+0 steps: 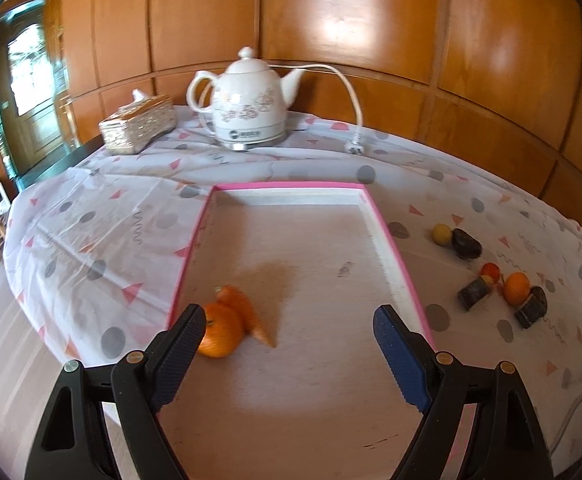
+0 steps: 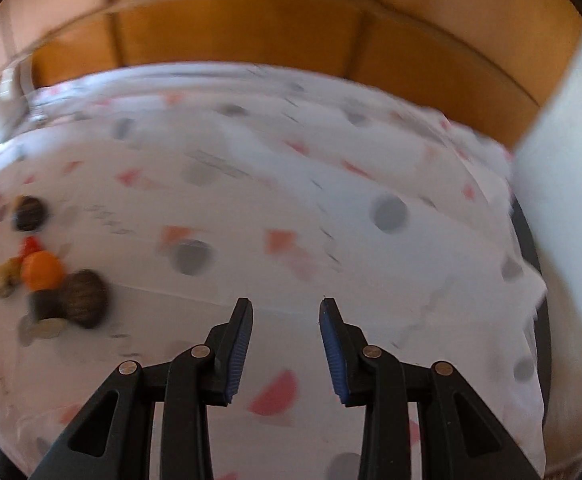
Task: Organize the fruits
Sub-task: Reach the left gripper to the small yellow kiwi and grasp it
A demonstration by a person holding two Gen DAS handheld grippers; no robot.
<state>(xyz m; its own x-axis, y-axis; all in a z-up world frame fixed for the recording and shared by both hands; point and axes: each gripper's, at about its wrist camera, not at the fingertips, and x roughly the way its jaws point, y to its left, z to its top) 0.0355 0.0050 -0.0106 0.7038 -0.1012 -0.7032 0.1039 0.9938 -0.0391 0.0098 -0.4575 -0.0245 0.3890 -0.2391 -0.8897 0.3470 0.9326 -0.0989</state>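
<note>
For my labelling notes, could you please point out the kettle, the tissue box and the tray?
kettle (image 1: 247,108), left wrist view, on its flowered belly.
tissue box (image 1: 137,128), left wrist view, on its side.
tray (image 1: 287,187), left wrist view, on its pink far rim.

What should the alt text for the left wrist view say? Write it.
An open left gripper hovers over a pink-rimmed tray holding an orange and a carrot. More fruit and dark blocks lie on the patterned tablecloth beside it; a white kettle stands behind.
</note>
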